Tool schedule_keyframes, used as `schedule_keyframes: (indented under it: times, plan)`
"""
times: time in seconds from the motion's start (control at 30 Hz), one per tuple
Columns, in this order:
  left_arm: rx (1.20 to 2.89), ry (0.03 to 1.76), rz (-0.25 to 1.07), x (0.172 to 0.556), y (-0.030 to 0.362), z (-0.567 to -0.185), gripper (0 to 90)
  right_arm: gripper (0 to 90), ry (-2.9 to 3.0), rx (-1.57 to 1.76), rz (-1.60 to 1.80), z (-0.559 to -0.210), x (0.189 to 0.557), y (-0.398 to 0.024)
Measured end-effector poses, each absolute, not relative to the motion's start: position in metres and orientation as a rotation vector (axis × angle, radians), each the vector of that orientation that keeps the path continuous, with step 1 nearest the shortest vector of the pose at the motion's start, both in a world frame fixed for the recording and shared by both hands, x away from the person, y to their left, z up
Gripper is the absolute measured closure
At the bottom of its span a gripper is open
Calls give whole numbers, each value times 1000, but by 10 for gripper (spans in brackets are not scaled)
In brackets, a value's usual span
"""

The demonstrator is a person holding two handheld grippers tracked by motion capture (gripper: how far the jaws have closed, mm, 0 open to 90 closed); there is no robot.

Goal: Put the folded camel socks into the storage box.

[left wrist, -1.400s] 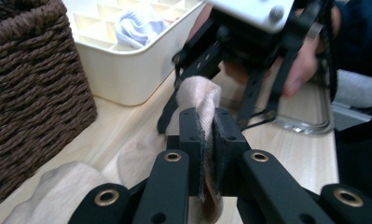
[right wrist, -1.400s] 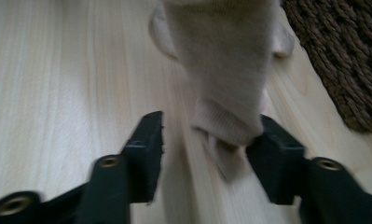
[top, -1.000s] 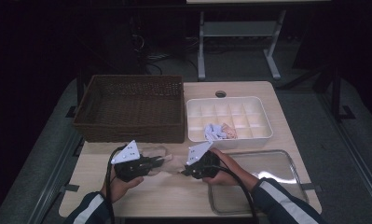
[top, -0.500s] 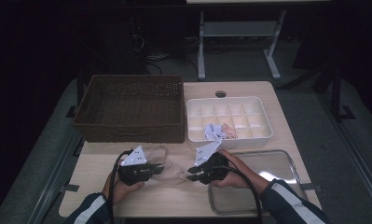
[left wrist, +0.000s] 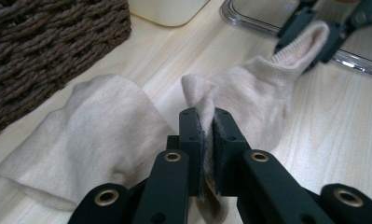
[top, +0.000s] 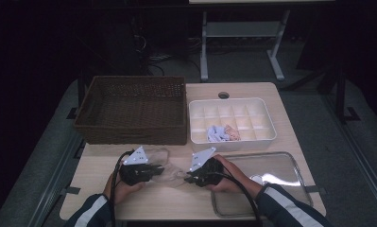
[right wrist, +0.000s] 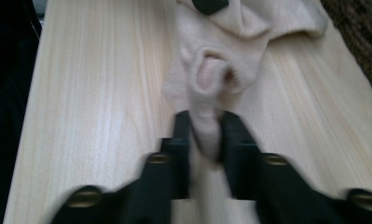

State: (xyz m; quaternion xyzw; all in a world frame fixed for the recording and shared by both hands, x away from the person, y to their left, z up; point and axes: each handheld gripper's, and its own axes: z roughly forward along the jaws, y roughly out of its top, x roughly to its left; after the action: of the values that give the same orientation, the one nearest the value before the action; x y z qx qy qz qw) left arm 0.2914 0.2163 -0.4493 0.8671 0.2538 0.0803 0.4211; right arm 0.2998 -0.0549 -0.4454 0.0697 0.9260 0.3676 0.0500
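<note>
No writing can be read on anything here. A beige sock (left wrist: 249,88) lies on the table (top: 176,203) near its front edge, stretched between the grippers. The left gripper (left wrist: 206,140) pinches a fold of it; the right gripper (right wrist: 207,140), whose jaws have just been closing, clamps its cuff, both hands held low, pointing inward.

The place looks like a lab or recording room rather than a home: a pale wooden table (top: 252,90) with a cable hole stands alone on grey floor in a dark room, tape strips mark its edges, loose cables lie behind, and a metal-legged bench (top: 238,33) stands beyond.
</note>
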Motion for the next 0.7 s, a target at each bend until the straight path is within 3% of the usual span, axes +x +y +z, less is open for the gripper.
schedule_keyframes:
  times: [0.17, 0.47, 0.57, 0.67, 0.7]
  plan:
    - [2191, 613, 166, 290, 216, -449, 837, 860, 2893, 270, 1202, -433, 299, -64]
    - [2272, 563, 101, 271, 207, -455, 806, 821, 2977, 398, 1070, -437, 287, -69]
    - [2264, 599, 113, 270, 211, -455, 733, 813, 2962, 426, 1030, -439, 288, -68]
    - [2245, 662, 183, 268, 222, -452, 561, 715, 2876, 495, 933, -442, 293, -70]
    - [2230, 666, 179, 268, 225, -451, 556, 680, 2856, 500, 920, -442, 294, -71]
